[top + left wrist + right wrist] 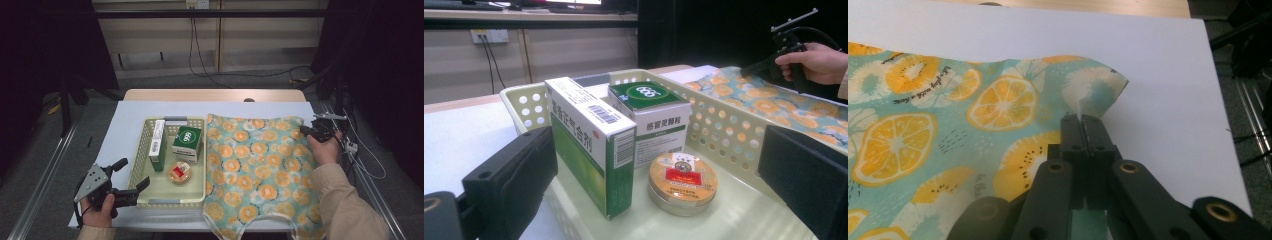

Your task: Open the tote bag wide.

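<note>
Citrus-print cloth (260, 165): spread flat on white-covered counter (132, 112), just right of perforated basket (142, 197). Far right corner pinched in right tool (1082, 120), clenched on a thin fold. Left tool (131, 175) released, jaws astride near left corner of basket. Risk, judged: so little fabric caught that any pull may slip the corner free, or drag cloth against basket.

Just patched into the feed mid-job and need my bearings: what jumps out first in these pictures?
The orange-slice patterned cloth spread over the right half of the table grabs the eye first. The right tongs are shut on the cloth near its far right corner. Left of the cloth sits a pale perforated basket holding two green-and-white boxes and a round tin, with the left tongs open at its near left corner.
</note>
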A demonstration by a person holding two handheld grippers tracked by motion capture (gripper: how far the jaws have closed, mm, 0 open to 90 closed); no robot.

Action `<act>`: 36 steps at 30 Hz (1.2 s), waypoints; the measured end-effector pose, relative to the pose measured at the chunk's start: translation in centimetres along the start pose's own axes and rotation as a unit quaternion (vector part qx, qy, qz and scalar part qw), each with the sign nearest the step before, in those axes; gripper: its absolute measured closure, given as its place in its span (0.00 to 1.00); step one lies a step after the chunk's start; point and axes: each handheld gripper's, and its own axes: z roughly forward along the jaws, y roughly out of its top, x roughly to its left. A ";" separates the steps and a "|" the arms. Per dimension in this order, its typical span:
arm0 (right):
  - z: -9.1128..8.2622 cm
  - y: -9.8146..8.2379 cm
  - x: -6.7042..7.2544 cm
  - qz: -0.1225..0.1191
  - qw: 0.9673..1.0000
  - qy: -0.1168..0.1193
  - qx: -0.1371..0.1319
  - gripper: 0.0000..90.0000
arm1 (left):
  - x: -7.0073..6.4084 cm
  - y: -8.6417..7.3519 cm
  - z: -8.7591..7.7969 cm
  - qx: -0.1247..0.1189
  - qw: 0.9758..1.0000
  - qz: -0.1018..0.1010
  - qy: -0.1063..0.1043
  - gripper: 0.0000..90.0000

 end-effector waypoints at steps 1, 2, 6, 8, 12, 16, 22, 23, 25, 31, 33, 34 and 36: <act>0.0 -0.1 -0.3 0.002 1.000 -0.007 0.002 1.00 | 0.0 0.0 0.0 0.000 1.000 0.002 0.001 0.03; 0.1 -0.2 -0.6 0.007 1.000 -0.011 0.002 1.00 | 0.0 0.0 0.0 0.000 1.000 0.001 0.001 0.03; -0.1 -0.3 -1.7 0.014 1.000 -0.021 -0.003 1.00 | 0.1 0.0 0.0 -0.001 1.000 0.001 0.004 0.03; -0.4 -0.4 -2.2 0.018 1.000 -0.023 -0.006 1.00 | 0.1 0.0 0.0 0.002 1.000 0.003 0.004 0.03; -1.1 -0.3 -2.3 0.014 1.000 -0.017 -0.016 0.73 | 0.1 0.1 -0.1 0.000 1.000 0.004 0.003 0.03; -2.3 0.1 -1.3 -0.002 1.000 -0.001 -0.023 0.47 | 0.0 0.1 0.0 -0.001 1.000 -0.001 0.003 0.03; -4.8 0.6 1.7 -0.048 0.997 0.050 -0.035 0.34 | -0.1 0.1 0.1 0.000 1.000 0.000 0.000 0.03; -5.2 0.5 2.4 -0.052 0.996 0.062 -0.039 0.32 | -0.1 0.1 0.1 0.000 1.000 0.003 0.000 0.03; -6.0 0.1 3.6 -0.065 0.994 0.083 -0.033 0.28 | 0.0 0.1 0.0 -0.001 1.000 0.003 0.000 0.03; -8.2 -1.6 7.1 -0.104 0.984 0.141 -0.039 0.23 | 0.1 0.1 -0.1 -0.003 1.000 0.000 0.003 0.03; -8.7 -2.1 8.0 -0.112 0.981 0.155 -0.038 0.21 | 0.0 0.2 -0.1 -0.003 1.000 0.002 0.001 0.03; -9.0 -2.4 8.5 -0.121 0.979 0.161 -0.034 0.21 | 0.0 0.2 0.0 -0.003 1.000 0.002 0.001 0.03; -9.3 -2.8 9.4 -0.130 0.975 0.175 -0.032 0.20 | -0.1 0.1 0.1 -0.001 1.000 0.002 0.001 0.03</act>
